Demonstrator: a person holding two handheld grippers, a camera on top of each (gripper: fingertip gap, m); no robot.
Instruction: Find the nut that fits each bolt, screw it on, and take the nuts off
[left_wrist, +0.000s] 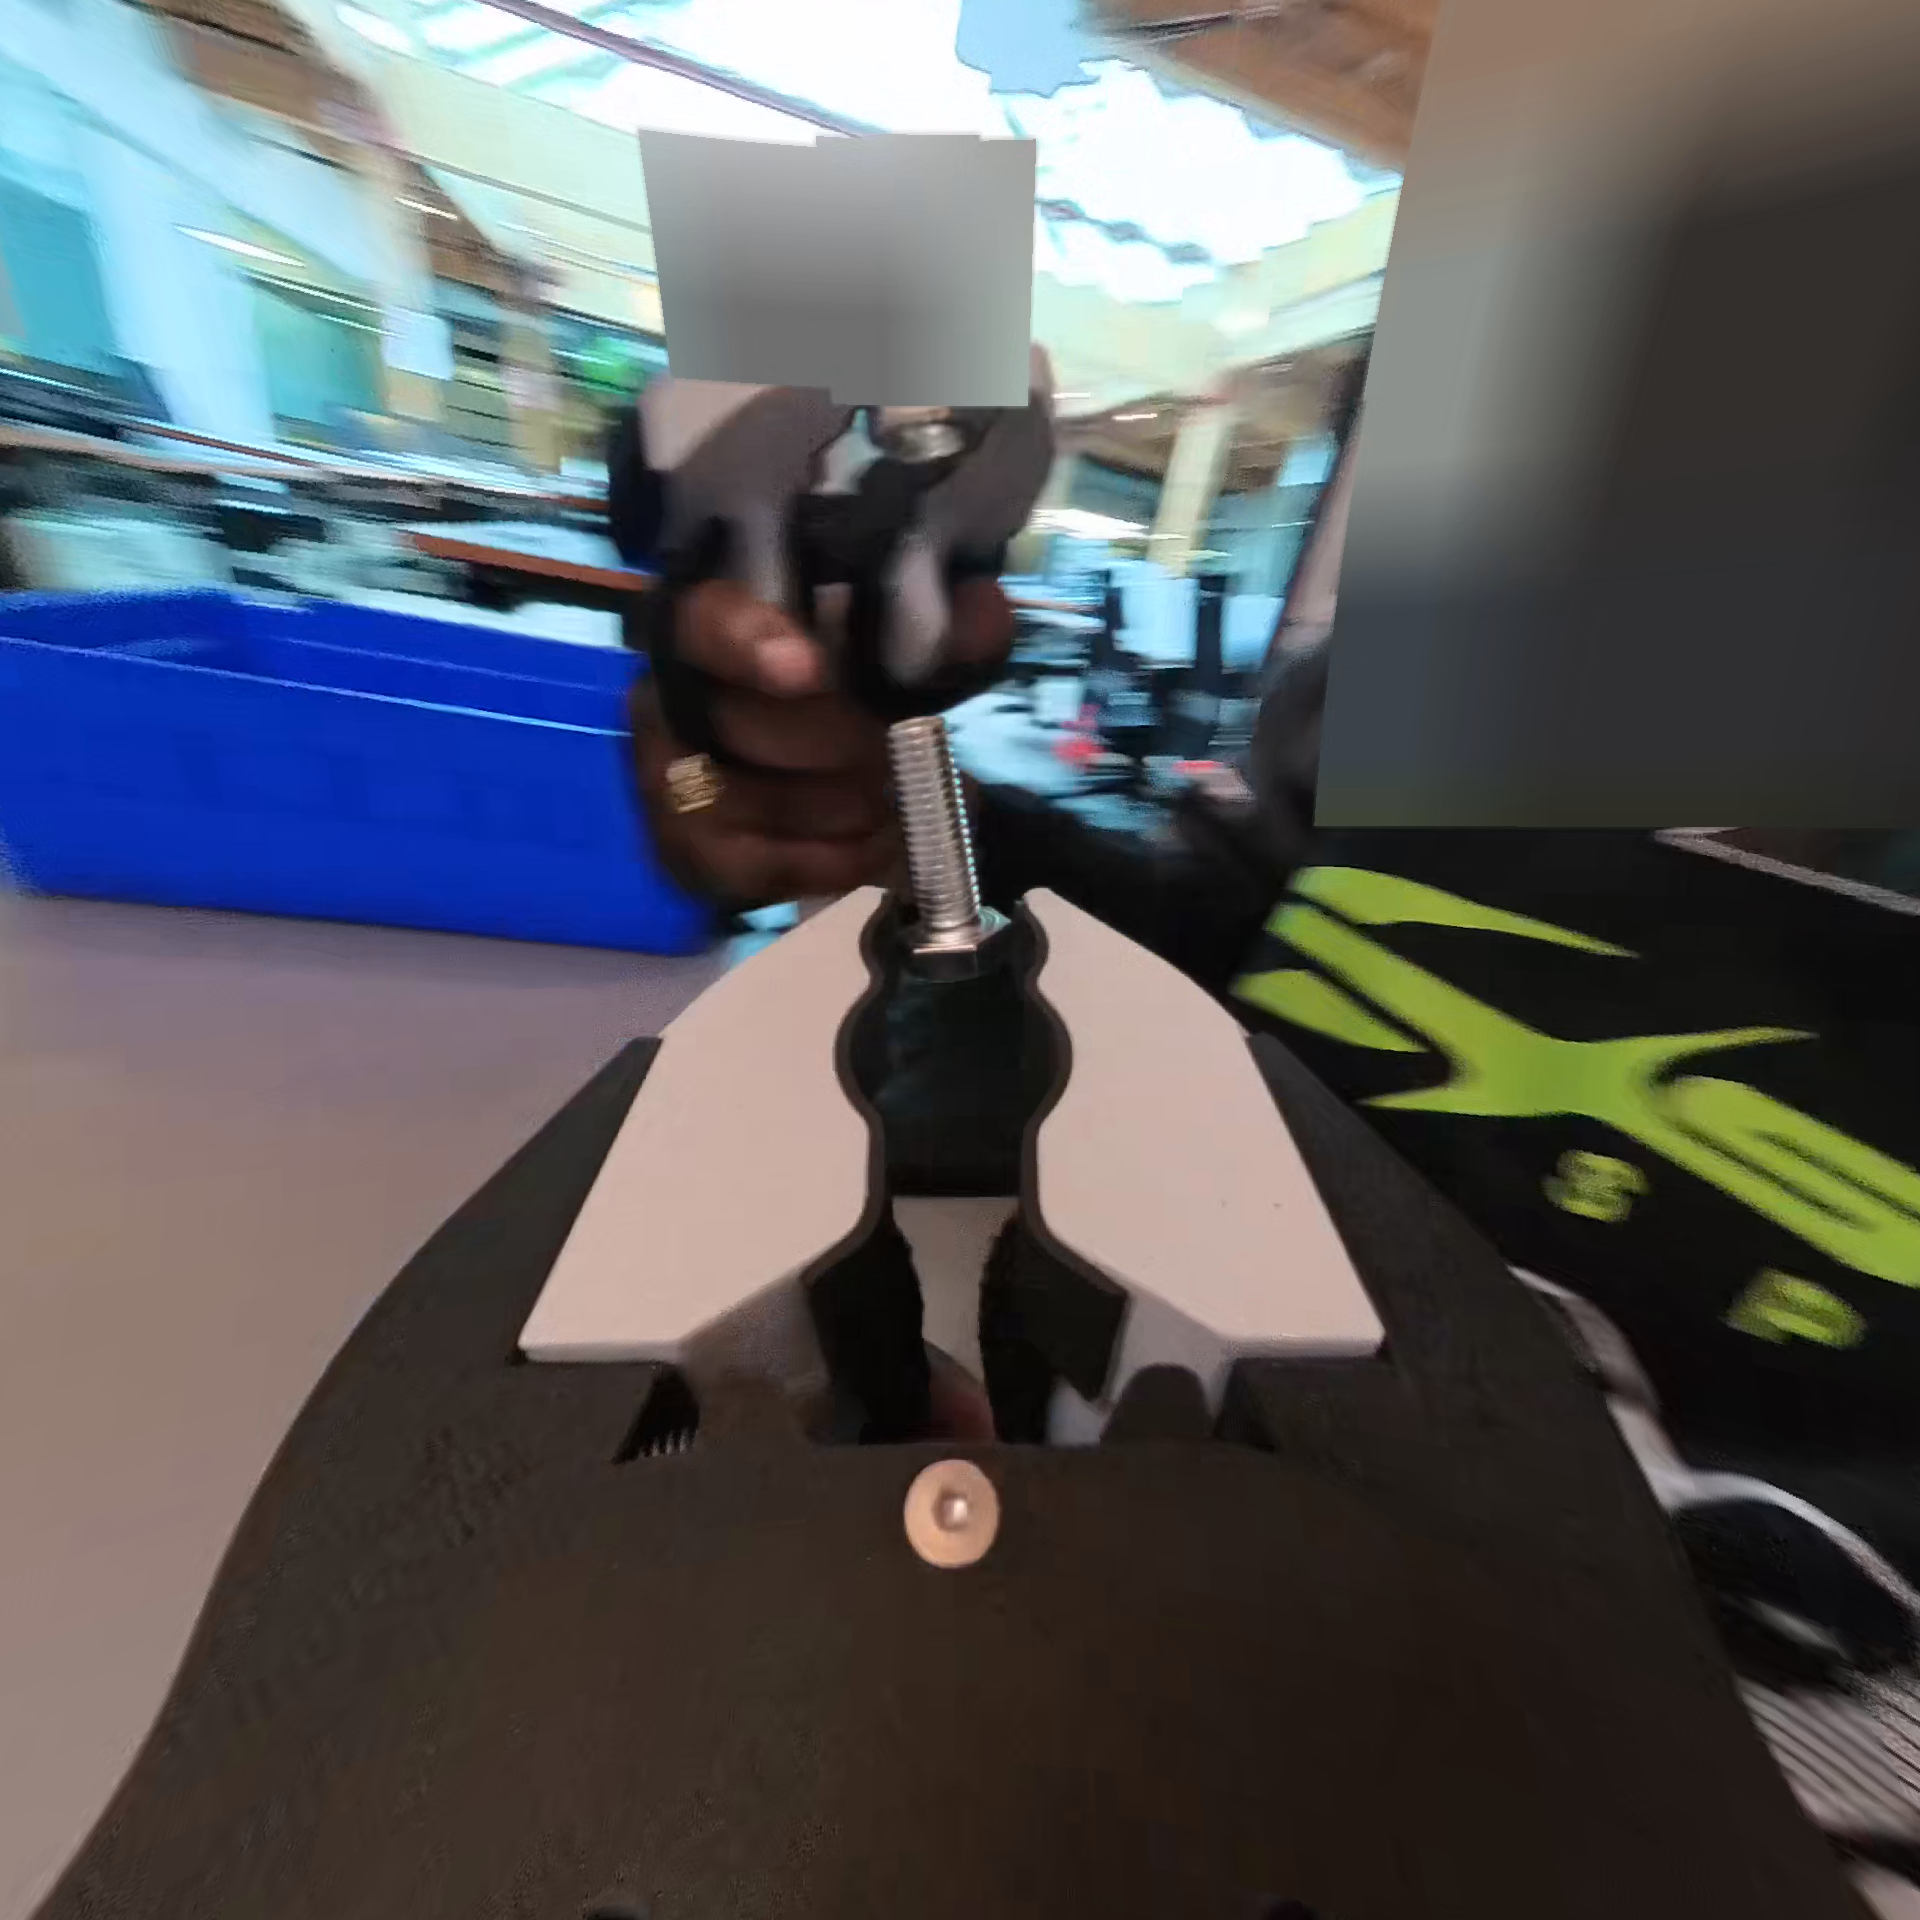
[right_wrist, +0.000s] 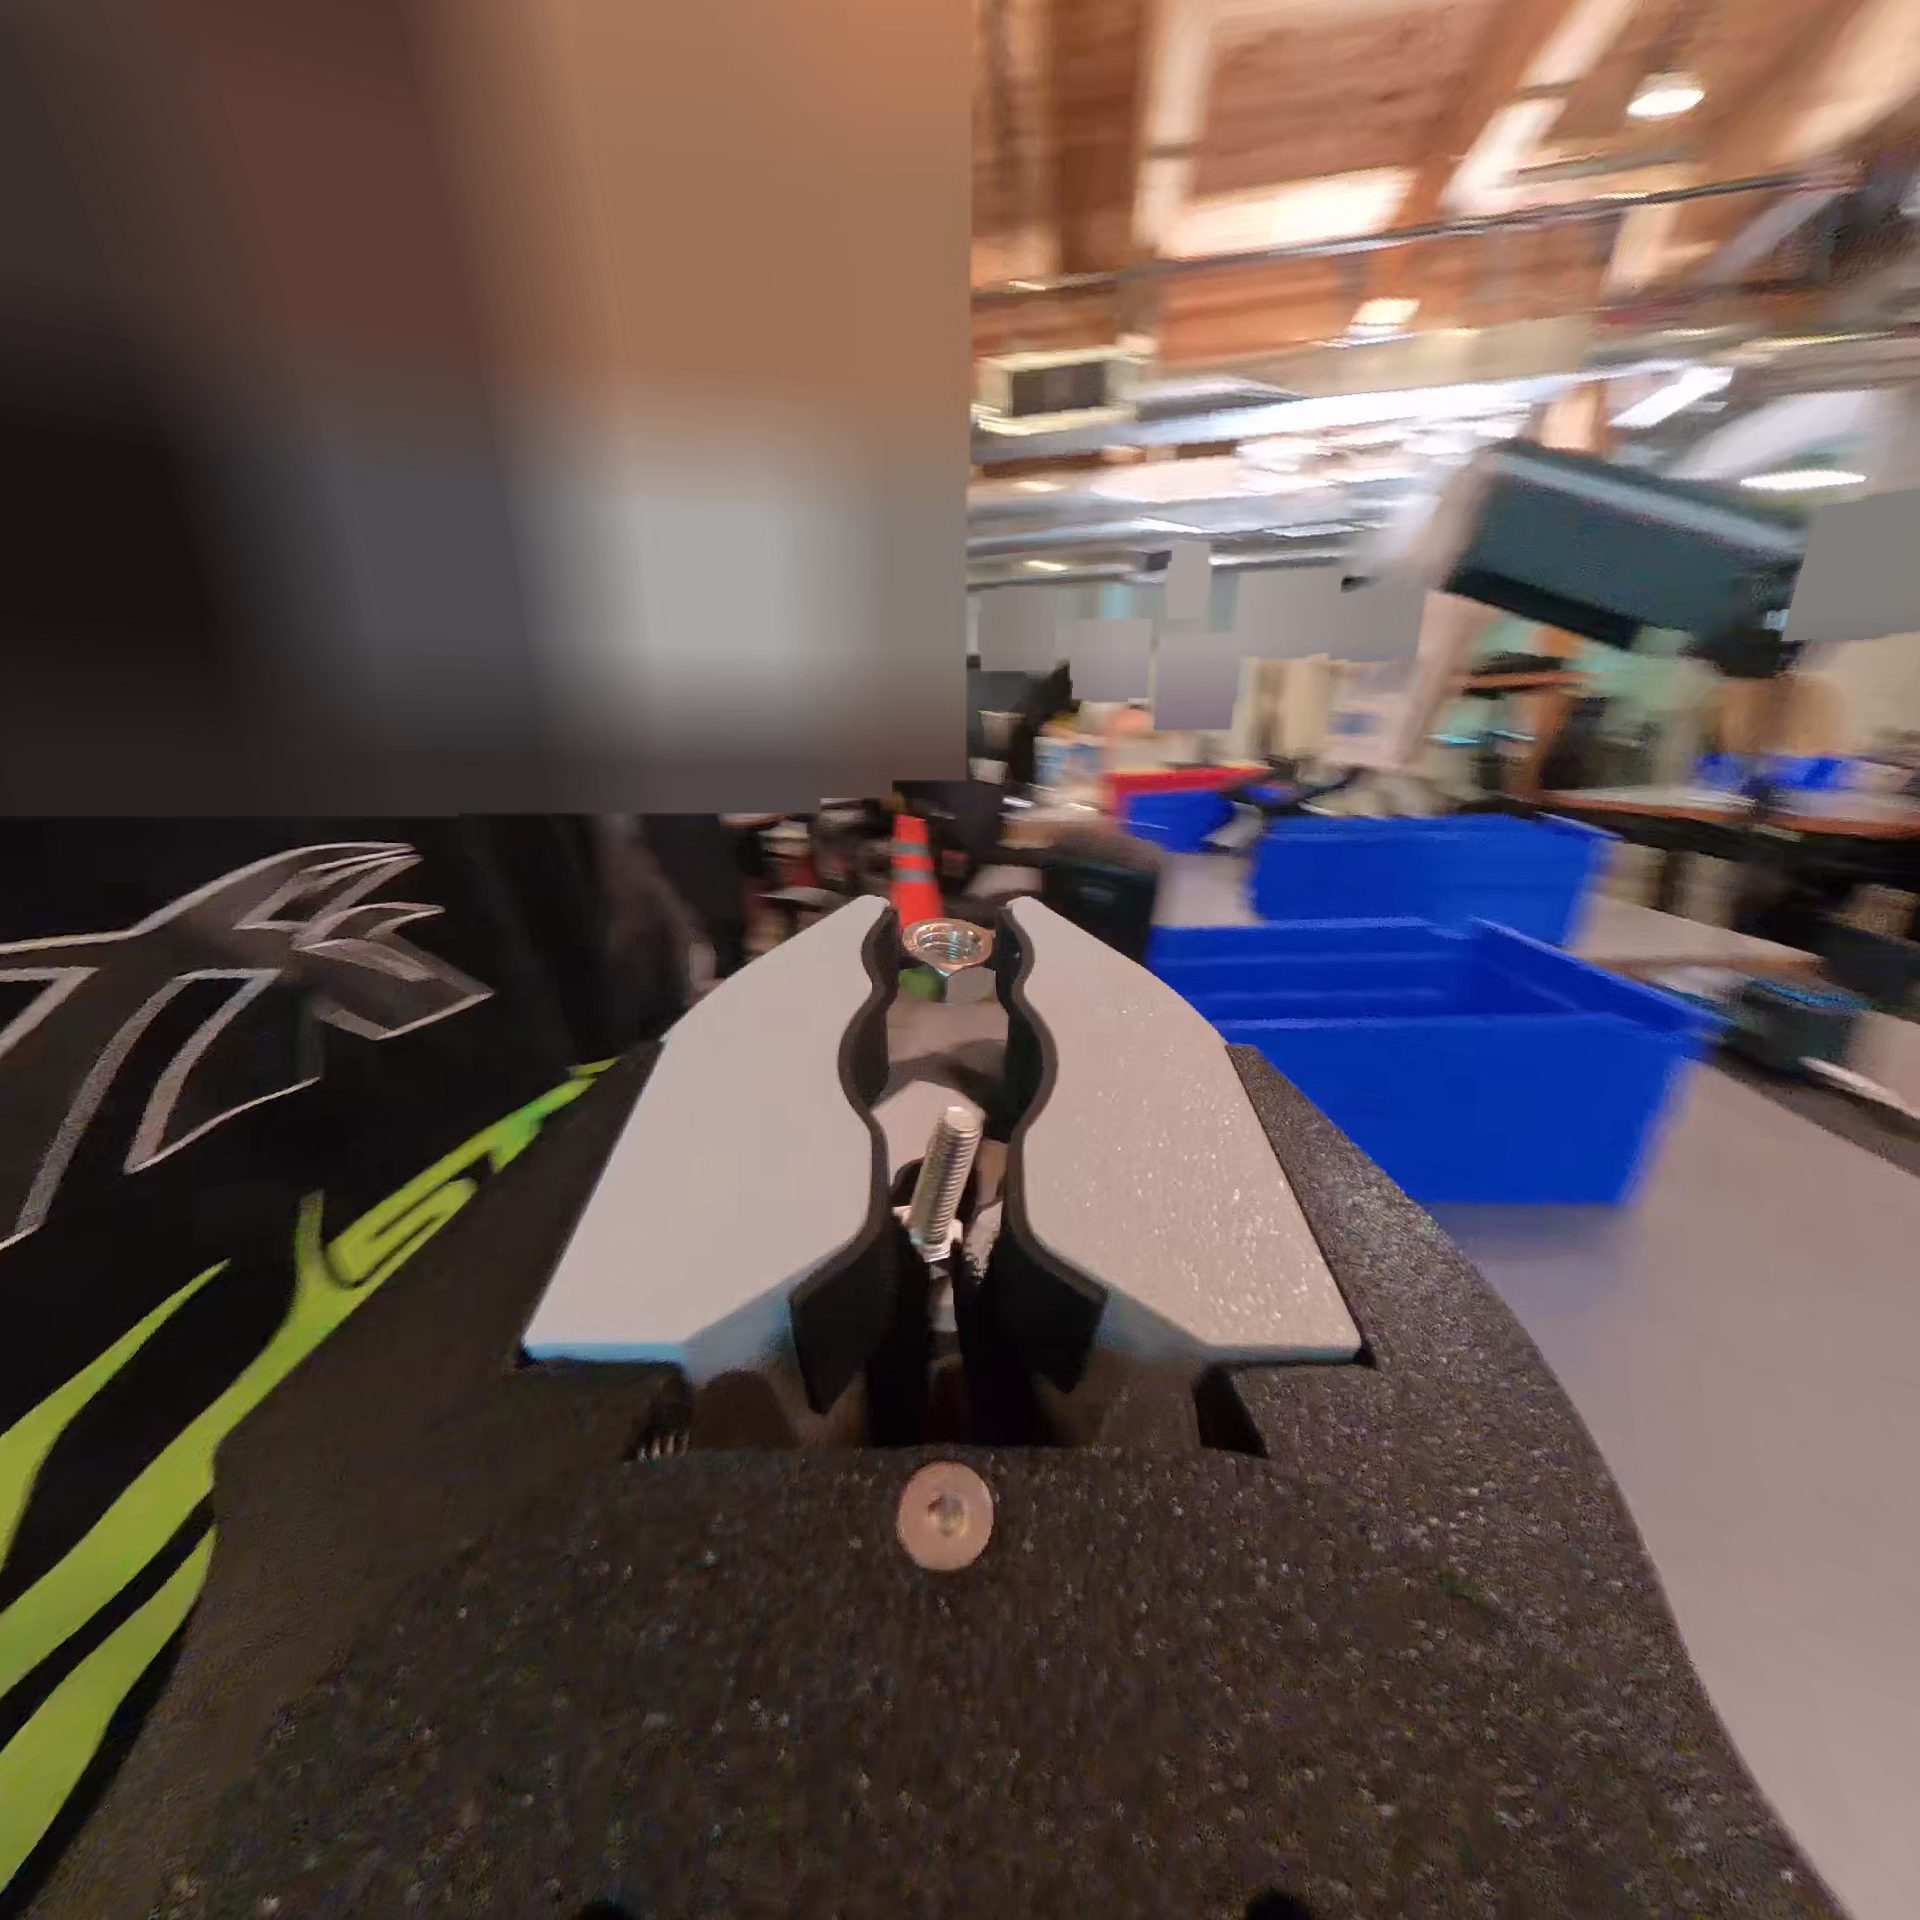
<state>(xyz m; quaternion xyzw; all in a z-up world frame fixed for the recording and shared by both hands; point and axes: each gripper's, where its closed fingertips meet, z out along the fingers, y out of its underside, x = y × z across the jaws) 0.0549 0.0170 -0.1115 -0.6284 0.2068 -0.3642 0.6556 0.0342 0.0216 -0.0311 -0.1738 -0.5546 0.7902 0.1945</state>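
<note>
In the left wrist view my left gripper (left_wrist: 951, 920) is shut on the hex head of a silver bolt (left_wrist: 933, 821). Its threaded shaft sticks out past the fingertips. Just beyond the shaft's end is my right gripper (left_wrist: 920, 457), held by a hand, with a silver nut (left_wrist: 928, 442) at its tips. In the right wrist view my right gripper (right_wrist: 948, 935) is shut on that hex nut (right_wrist: 945, 961), with the threaded hole facing the camera. The bolt (right_wrist: 940, 1174) shows through the gap between the fingers, below the nut and apart from it.
Blue plastic bins stand on the grey table (left_wrist: 260, 1143), one on the left (left_wrist: 312, 748) and others on the right (right_wrist: 1434, 1060). A person in a black shirt with green print (left_wrist: 1558, 1091) is close by. An orange cone (right_wrist: 912, 862) stands far off. About 8 cm separates my left fingertips from my right.
</note>
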